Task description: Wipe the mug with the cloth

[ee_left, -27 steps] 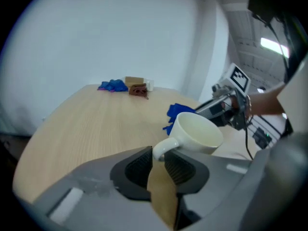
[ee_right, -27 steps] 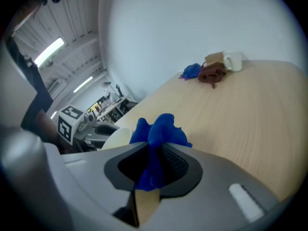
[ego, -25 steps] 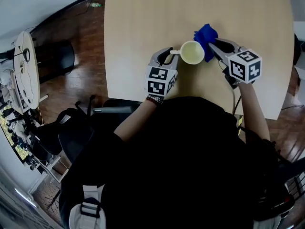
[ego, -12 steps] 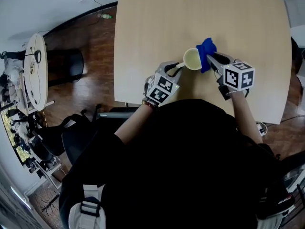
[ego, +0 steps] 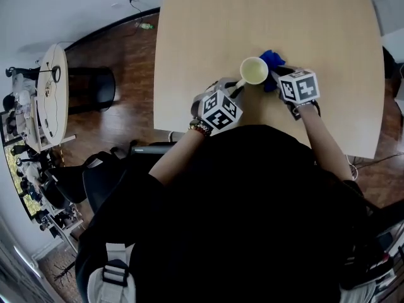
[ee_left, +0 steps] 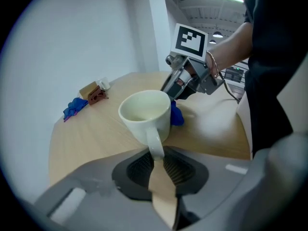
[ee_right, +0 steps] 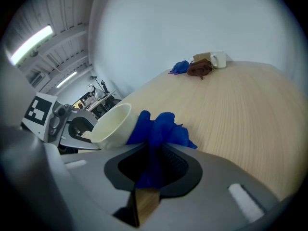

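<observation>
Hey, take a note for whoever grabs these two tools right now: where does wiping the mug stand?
Left tool: jaws have just been closing on the mug handle, pads on it; mug upright on the table.
Right tool: shut on the blue cloth, bunched against the mug's outer wall.
Done: both gripped, cloth at mug.
Left: wipe round wall, rim, inside.
</observation>
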Tool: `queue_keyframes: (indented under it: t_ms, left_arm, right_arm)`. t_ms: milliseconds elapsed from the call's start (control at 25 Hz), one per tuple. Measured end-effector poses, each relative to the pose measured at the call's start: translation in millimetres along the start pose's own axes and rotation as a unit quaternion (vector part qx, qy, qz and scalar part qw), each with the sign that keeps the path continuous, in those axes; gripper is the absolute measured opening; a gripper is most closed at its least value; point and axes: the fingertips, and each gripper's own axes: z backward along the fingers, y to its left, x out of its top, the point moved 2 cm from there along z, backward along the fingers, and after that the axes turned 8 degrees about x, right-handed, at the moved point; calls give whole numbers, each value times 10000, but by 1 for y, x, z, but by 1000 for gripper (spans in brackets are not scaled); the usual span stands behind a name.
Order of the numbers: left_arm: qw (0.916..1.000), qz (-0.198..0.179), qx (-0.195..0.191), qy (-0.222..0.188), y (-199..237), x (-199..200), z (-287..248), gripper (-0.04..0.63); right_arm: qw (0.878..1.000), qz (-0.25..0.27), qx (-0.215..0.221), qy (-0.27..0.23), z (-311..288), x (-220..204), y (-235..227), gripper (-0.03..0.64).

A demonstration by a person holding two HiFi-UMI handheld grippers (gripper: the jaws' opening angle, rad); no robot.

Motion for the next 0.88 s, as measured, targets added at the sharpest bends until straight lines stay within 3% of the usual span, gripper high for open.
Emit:
queue_keyframes:
  t_ms: [200, 360, 640, 880]
  left_arm:
    - [9994, -247, -153, 165, -10, 3, 0, 74]
    - [9970, -600, -390, 306, -27, 12, 0, 82]
    - [9917, -949, -833, 238, -44, 25, -4, 98]
    - [9904, -1000, -920, 242, -44, 28, -3, 100]
  right_arm:
    - [9963, -568, 269, -592, 19, 7, 6, 72]
    - [9930, -542, 596, -869, 46, 14, 20, 71]
    - [9960, -673, 367, -453, 37, -19, 21, 71]
    - [9984, -334, 131, 434, 17, -40, 20, 72]
